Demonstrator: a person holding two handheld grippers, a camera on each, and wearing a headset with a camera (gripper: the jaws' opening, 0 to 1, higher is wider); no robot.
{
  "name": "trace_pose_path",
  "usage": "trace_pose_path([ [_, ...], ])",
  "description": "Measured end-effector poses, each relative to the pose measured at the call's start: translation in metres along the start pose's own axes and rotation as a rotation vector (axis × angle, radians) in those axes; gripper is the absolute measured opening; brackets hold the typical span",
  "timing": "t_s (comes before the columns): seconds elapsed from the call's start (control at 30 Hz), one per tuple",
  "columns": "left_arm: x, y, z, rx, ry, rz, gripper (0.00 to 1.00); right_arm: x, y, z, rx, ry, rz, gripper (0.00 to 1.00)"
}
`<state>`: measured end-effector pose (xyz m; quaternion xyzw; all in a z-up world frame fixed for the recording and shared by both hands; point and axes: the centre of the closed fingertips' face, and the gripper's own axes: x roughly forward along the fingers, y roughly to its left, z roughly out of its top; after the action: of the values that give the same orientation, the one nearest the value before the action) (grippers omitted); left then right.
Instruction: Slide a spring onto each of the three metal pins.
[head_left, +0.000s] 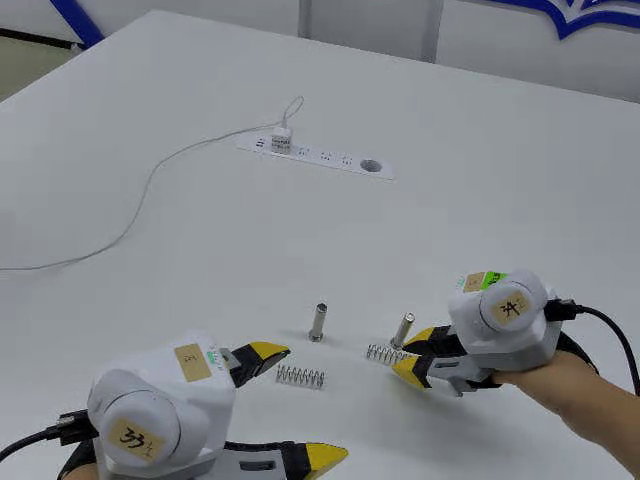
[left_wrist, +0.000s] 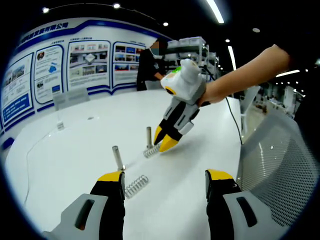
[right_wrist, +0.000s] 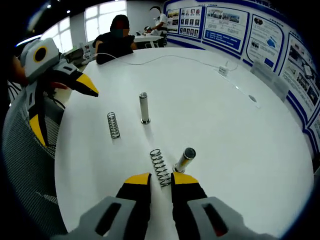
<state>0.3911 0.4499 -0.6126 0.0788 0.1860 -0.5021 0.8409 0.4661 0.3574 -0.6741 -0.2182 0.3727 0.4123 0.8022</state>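
the right tool (head_left: 412, 354), jaws narrow, is straddling one end of a spring (head_left: 381, 353) lying on the white table (head_left: 450, 150) beside an upright pin (head_left: 403, 328); whether it is gripping is unclear. the left tool (head_left: 300, 403) is hanging wide open near a second spring (head_left: 300, 376) and another pin (head_left: 318, 322).

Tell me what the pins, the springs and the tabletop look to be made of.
Pins: likely steel, smooth grey with bright highlights.
Springs: thin coiled wire, probably steel, shiny silver.
Tabletop: smooth white with a faint sheen, perhaps laminate or painted board; the look leaves it open.
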Motion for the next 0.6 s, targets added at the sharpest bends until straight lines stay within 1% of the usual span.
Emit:
trace_pose_path([
  [0.17,0.0001,0.0004,-0.0004,-0.001,0.002,0.000,0.67,0.0022,0.0032,-0.0028,-0.001,0.011,0.016,0.15],
  [0.33,0.0001,-0.0006,-0.0006,-0.001,0.003,-0.004,0.67,0.0024,0.0049,-0.0029,-0.001,0.009,0.022,0.13],
  [0.43,0.0000,-0.0007,-0.0008,0.001,0.004,-0.004,0.67,0.0044,0.0069,-0.0068,-0.018,0.025,0.027,0.12],
  [0.53,-0.0001,-0.0008,-0.0011,0.002,0.005,-0.004,0.67,0.0047,0.0093,-0.0061,-0.006,0.018,0.040,0.11],
  [0.6,0.0001,-0.0012,-0.0012,0.002,0.006,-0.005,0.66,0.0046,0.0090,-0.0063,-0.012,0.019,0.036,0.11],
])
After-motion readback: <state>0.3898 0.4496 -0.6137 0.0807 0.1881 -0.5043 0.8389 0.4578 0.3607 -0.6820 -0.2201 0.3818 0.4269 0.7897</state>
